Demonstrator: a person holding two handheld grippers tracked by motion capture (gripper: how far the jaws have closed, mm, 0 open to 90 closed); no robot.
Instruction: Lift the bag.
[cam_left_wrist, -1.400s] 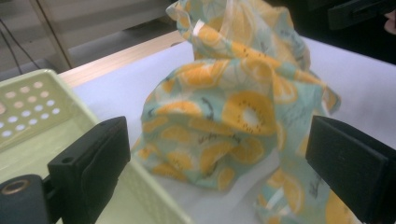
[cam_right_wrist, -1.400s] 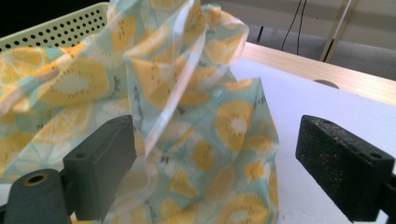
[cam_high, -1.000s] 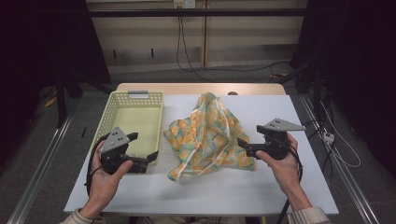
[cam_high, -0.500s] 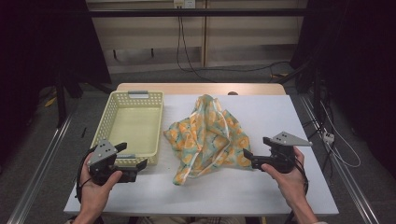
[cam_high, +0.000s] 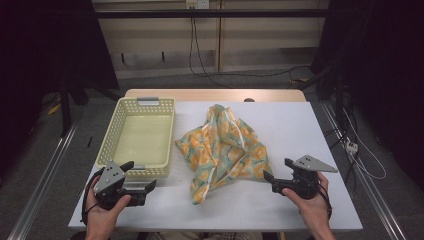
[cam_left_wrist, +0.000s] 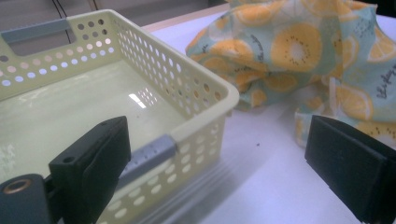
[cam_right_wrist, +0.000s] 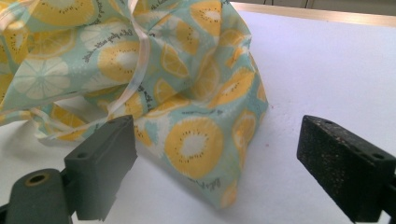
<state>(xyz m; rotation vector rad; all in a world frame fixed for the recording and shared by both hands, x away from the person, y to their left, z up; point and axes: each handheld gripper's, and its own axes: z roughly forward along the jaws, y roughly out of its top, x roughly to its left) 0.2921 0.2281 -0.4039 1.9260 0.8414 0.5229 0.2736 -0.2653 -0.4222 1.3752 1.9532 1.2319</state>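
Having drawn back, both tongs (cam_high: 150, 186) (cam_high: 268, 181) gape beside the cloth (cam_high: 222, 147).

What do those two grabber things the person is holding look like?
Both are black. The left gripper and the right gripper each carry a grey three-cornered plate on top, and a black cable loops from each by the wrist. Up close, the jaws are chunky black blocks, and the right gripper's pads look speckled and worn. No sleeves show.
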